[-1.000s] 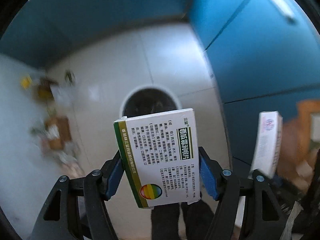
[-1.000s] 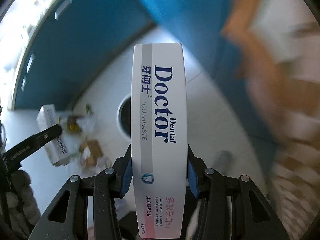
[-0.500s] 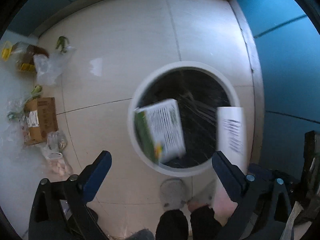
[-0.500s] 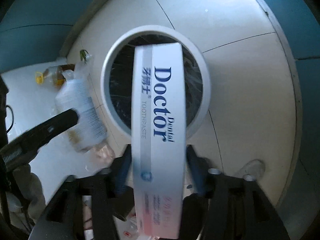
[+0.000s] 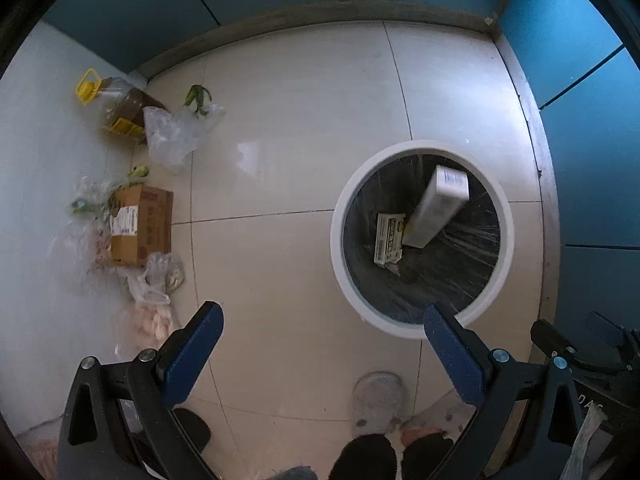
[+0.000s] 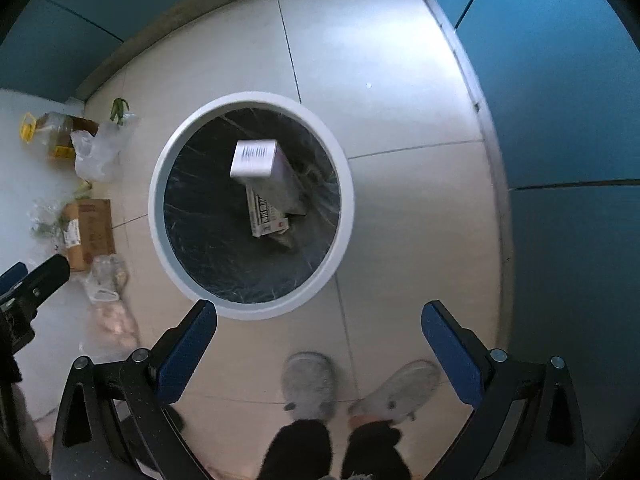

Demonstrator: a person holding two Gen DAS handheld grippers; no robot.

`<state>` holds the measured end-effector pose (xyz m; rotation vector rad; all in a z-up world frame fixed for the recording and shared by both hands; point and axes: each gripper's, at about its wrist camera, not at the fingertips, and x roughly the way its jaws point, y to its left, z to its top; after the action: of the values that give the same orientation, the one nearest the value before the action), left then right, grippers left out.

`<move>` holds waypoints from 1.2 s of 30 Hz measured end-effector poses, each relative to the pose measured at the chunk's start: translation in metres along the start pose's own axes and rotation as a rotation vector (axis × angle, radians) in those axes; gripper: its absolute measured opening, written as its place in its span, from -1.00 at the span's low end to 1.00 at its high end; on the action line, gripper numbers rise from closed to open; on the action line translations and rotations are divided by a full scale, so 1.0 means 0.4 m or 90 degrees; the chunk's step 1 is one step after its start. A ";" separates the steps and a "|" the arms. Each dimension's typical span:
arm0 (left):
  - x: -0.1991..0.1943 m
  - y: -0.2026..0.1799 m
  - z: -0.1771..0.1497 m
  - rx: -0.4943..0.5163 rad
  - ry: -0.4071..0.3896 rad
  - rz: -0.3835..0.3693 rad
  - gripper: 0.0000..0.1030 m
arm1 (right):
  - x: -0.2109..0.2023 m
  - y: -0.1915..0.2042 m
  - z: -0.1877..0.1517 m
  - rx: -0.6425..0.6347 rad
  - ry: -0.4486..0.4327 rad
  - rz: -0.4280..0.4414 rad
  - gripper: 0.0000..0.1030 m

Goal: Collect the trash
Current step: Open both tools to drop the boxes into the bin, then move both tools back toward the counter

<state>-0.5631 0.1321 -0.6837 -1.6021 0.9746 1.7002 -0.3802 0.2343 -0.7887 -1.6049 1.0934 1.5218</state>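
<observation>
White-rimmed bin [image 6: 160, 216] already holds your toothpaste box [image 6: 260, 168] and medicine box [image 5: 388, 238], both grippers [image 5: 322, 354] [image 6: 319, 344] gape empty, and the cardboard box [image 5: 142, 226], bags [image 5: 172, 136] and bottle [image 5: 120, 108] still litter the floor's left edge.

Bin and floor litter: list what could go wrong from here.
The toothpaste box stands on end in the bin, leaning over the medicine box; it may block later drops. The thin plastic bags could slip from the open left gripper. The oil bottle may leak if tipped.
</observation>
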 end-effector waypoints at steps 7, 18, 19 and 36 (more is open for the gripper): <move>-0.147 0.014 -0.045 -0.012 -0.033 -0.011 0.99 | -0.164 0.009 -0.050 -0.012 -0.045 -0.030 1.00; -0.504 0.047 -0.154 -0.005 -0.083 -0.028 0.99 | -0.577 0.043 -0.165 -0.043 -0.121 -0.025 1.00; -0.536 0.050 -0.166 -0.005 -0.086 -0.030 0.99 | -0.615 0.047 -0.178 -0.045 -0.128 -0.022 1.00; -1.019 0.104 -0.380 0.025 -0.163 -0.063 0.99 | -1.249 0.084 -0.501 -0.049 -0.219 0.019 1.00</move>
<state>-0.4765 0.0065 -0.2741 -1.3447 0.7841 1.7543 -0.3092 0.1050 -0.2699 -1.3151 0.8789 1.7972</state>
